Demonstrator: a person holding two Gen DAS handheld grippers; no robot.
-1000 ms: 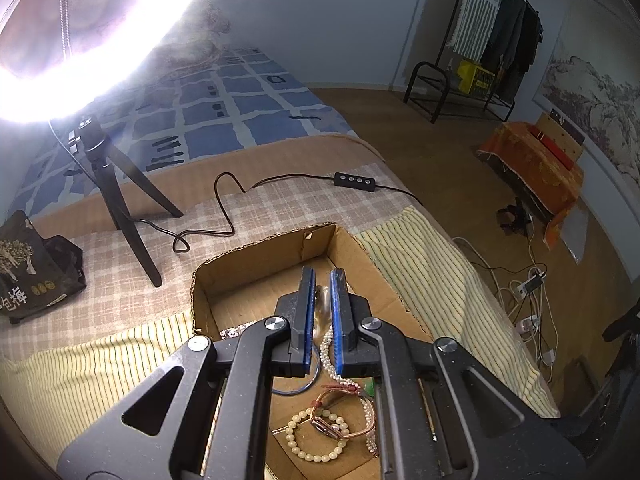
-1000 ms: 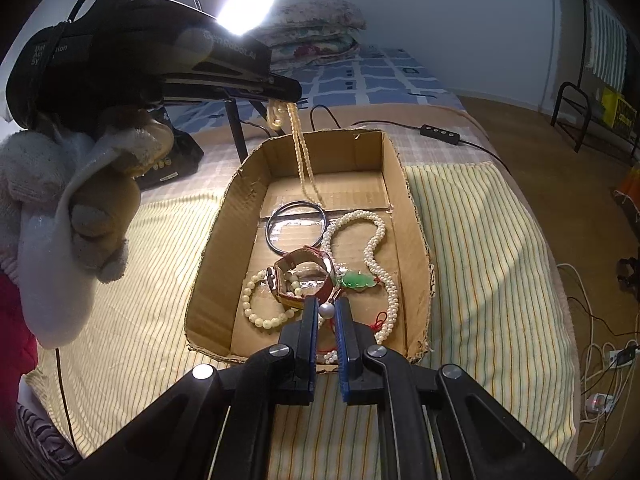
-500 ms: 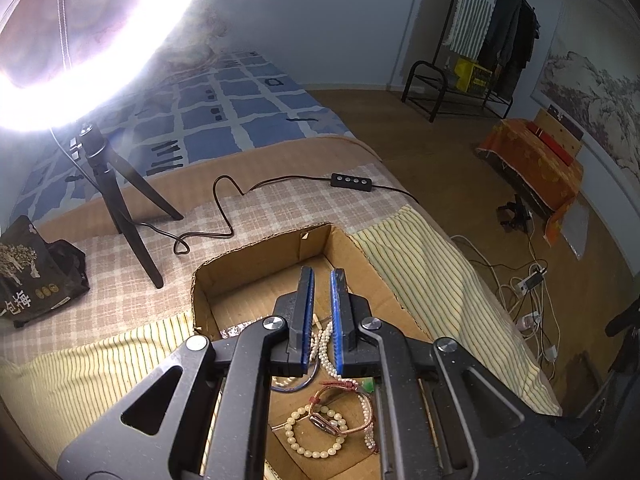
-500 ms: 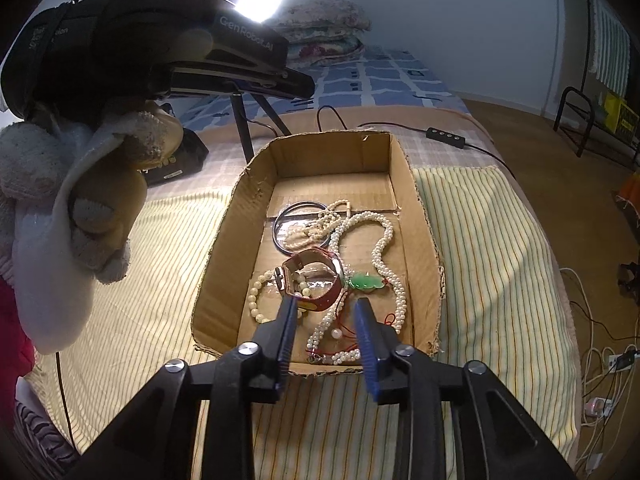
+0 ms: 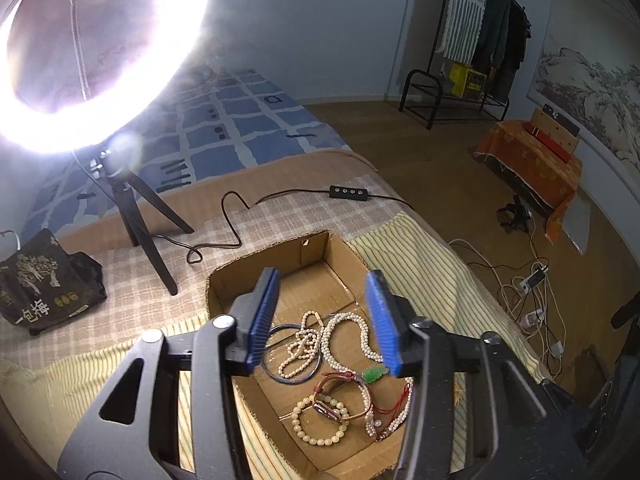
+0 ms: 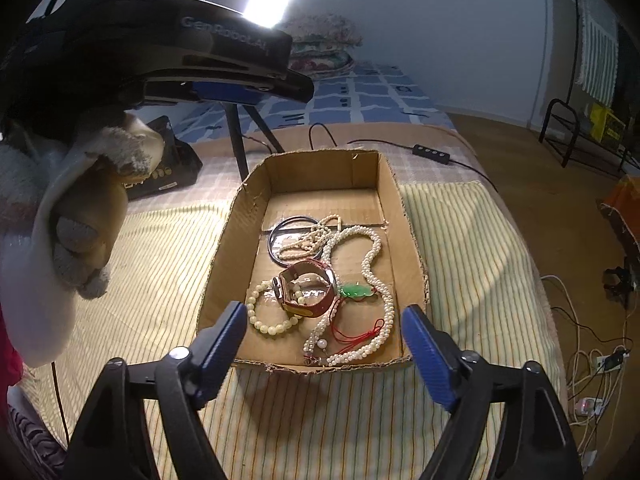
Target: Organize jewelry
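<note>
Both strands released, the left gripper [image 5: 326,320] and right gripper [image 6: 322,354] are opening on nothing above the jewelry [image 6: 320,276] in the cardboard box [image 6: 408,220]; next, pinch one piece cleanly, perhaps the bangle [image 6: 276,236] at eleven o'clock.

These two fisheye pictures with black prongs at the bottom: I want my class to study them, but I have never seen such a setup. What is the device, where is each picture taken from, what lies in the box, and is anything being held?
There is no robot here. A person holds a two-finger gripper in each hand, and each gripper carries a camera looking along its fingers.

One picture looks out over the left gripper, the other over the right gripper. The right view also shows the left tool and the gloved hand holding it.

On the bed stands a cardboard box of jewelry: a pearl necklace, a dark bangle, a watch, a bead bracelet and a green pendant.

Nothing is held: both grippers' jaws are opening with nothing between them.
</note>
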